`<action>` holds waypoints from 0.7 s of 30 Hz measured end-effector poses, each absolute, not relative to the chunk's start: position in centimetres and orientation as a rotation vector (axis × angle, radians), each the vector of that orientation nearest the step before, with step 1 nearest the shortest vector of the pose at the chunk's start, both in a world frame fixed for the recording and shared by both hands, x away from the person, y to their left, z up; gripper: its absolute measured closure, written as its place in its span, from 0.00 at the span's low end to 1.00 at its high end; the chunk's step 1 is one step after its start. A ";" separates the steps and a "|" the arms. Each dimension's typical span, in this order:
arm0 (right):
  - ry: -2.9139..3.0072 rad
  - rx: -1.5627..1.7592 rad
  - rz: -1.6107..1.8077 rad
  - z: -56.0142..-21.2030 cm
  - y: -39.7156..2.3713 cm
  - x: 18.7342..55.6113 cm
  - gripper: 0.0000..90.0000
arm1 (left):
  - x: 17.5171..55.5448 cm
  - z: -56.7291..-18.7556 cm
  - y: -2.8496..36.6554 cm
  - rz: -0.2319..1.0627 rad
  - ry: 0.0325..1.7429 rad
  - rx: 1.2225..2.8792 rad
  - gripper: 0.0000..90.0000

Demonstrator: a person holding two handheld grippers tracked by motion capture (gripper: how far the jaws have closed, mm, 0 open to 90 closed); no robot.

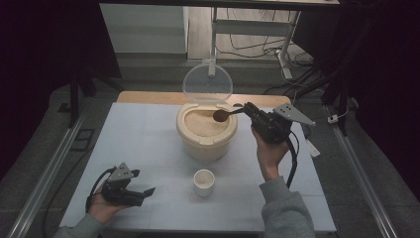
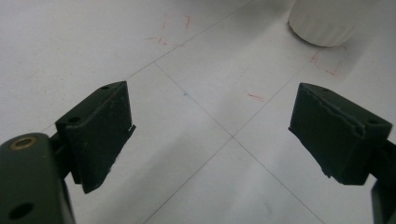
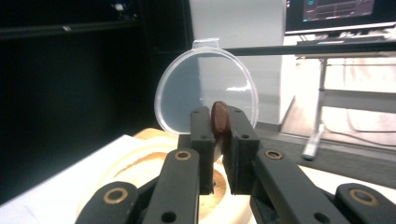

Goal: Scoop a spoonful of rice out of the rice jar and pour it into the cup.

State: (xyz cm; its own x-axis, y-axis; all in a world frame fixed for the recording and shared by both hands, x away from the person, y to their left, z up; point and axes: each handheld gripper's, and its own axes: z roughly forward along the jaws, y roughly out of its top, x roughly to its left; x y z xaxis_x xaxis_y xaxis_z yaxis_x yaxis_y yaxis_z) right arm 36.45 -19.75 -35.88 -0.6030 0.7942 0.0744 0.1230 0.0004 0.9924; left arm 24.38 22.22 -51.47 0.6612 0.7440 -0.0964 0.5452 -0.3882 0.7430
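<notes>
A cream round container (image 1: pixel 206 144) with pale grain inside stands at the table's middle, its clear lid (image 1: pixel 207 83) hinged upright behind it. My right gripper (image 1: pixel 249 110) is shut on the handle of a brown wooden spoon (image 1: pixel 221 115), whose bowl hangs over the grain. In the right gripper view the spoon handle (image 3: pixel 218 119) sits pinched between the jaws, with the clear lid (image 3: pixel 184 93) behind it. A small white cup (image 1: pixel 204 182) stands in front of the container. My left gripper (image 1: pixel 143 193) rests open at the front left, its jaws wide apart over bare table (image 2: pixel 210 121).
The white cup's base (image 2: pixel 322 25) shows at the top right of the left gripper view, beside faint red marks and thin grid lines on the table (image 2: pixel 196 60). Beyond the table's far edge are a metal stand (image 1: pixel 287 49) and cables on the floor.
</notes>
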 end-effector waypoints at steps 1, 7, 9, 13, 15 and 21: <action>1.760 0.935 1.630 -35.7 -19.6 36.4 0.93 | 24.4 -51.5 22.2 0.323 0.993 2.092 0.15; 1.772 0.901 1.573 -35.3 -19.1 36.0 0.93 | 24.4 -51.4 22.3 0.325 0.994 2.092 0.15; 1.774 0.899 1.559 -35.4 -19.0 36.0 0.93 | 24.4 -51.4 22.3 0.325 0.994 2.092 0.15; 1.786 0.886 1.515 -35.5 -18.9 36.1 0.93 | 24.4 -51.5 22.2 0.323 0.994 2.093 0.15; 1.795 0.881 1.480 -35.7 -18.7 36.1 0.93 | 24.4 -51.5 22.2 0.324 0.995 2.094 0.15; 1.820 0.909 1.485 -36.7 -18.6 36.6 0.93 | 24.4 -51.5 22.2 0.323 0.997 2.094 0.15</action>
